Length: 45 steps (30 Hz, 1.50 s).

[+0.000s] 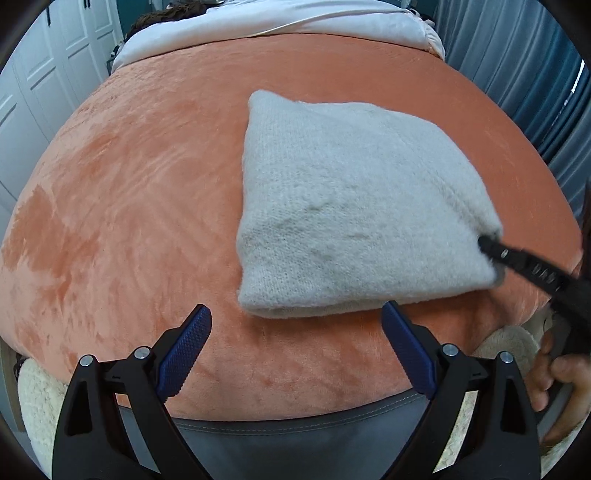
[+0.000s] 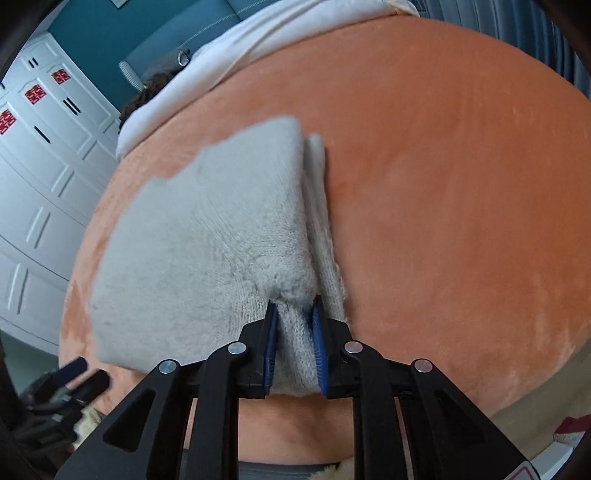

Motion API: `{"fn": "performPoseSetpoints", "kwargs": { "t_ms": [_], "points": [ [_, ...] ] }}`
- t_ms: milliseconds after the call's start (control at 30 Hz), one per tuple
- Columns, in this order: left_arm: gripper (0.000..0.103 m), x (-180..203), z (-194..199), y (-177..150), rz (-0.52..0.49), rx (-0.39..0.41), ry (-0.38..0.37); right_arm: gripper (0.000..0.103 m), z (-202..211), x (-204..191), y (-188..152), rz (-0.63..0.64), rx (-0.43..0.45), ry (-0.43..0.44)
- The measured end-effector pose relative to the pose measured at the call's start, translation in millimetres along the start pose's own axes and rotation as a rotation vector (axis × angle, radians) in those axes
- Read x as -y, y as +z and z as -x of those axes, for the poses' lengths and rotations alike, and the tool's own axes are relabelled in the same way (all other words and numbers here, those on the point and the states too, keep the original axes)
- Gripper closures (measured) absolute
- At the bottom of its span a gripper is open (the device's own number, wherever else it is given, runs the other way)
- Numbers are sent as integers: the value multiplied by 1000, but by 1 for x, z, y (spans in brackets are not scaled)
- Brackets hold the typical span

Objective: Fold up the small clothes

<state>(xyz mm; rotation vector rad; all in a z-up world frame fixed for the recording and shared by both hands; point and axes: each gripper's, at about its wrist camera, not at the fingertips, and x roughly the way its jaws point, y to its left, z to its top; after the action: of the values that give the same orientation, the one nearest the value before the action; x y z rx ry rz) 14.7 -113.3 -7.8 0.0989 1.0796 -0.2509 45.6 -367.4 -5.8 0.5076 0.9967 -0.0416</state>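
Note:
A folded pale grey knitted garment lies on the orange plush bed cover. My left gripper hovers open just short of the garment's near edge, with nothing between its blue pads. My right gripper is shut on the near corner of the same garment, a thick wad of knit pinched between its blue pads. In the left wrist view the right gripper shows as a black tip biting the garment's right corner. A second folded layer peeks out along the garment's right side.
A white sheet lies bunched at the far end of the bed. White cupboard doors stand to the left, blue curtains to the right. A cream fleecy rug lies below the bed's near edge. A hand grips the right tool.

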Motion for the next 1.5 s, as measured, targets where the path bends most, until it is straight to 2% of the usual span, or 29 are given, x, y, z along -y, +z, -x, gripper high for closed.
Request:
{"fn": "performPoseSetpoints", "kwargs": {
  "t_ms": [33,200,333,400,467,500,533,667,767,867,1000,1067,1100,1133,1200,1300,1400,1500],
  "points": [
    [12,1,2,0,-5,5,4,82,9,-5,2,3,16,-1],
    [12,-4,18,19,45,85,-20,78,43,-25,1,57,110,-64],
    [12,-3,9,48,56,118,3,77,42,-42,3,112,94,-12],
    [13,-2,-14,56,59,60,56,79,25,-42,-1,155,47,-48],
    [16,-3,-45,56,48,-27,74,82,-13,-32,-7,165,-68,-102],
    [15,-4,-53,54,53,-52,77,86,-23,-29,-10,166,-89,-108],
    [15,-5,-57,51,70,-63,70,86,-18,-32,-10,171,-73,-108],
    [15,-7,-54,47,73,-39,68,85,9,-47,-7,195,-7,-107],
    [14,-2,-55,46,55,-33,80,84,-23,-38,-14,200,-85,-132],
    [14,-1,-52,45,50,-27,87,84,-18,-48,-14,219,-60,-155],
    [15,-6,-43,45,74,-31,38,77,10,-52,-12,163,4,-125],
    [12,-11,-35,41,97,-29,-21,57,23,-43,-12,111,39,-114],
    [11,-12,-32,39,106,-25,-45,43,28,-36,-10,84,52,-108],
    [10,-15,-30,36,118,-20,-77,35,32,-30,-10,57,64,-97],
    [8,-21,-29,28,148,-18,-150,30,30,-17,-6,18,54,-75],
    [8,-37,-40,19,236,-47,-246,27,15,-4,-5,-56,2,-9],
    [8,-49,-51,14,300,-72,-266,25,-4,2,-6,-119,-34,37],
    [8,-50,-56,15,297,-79,-250,25,-20,5,-8,-149,-69,41]
  ]
}}
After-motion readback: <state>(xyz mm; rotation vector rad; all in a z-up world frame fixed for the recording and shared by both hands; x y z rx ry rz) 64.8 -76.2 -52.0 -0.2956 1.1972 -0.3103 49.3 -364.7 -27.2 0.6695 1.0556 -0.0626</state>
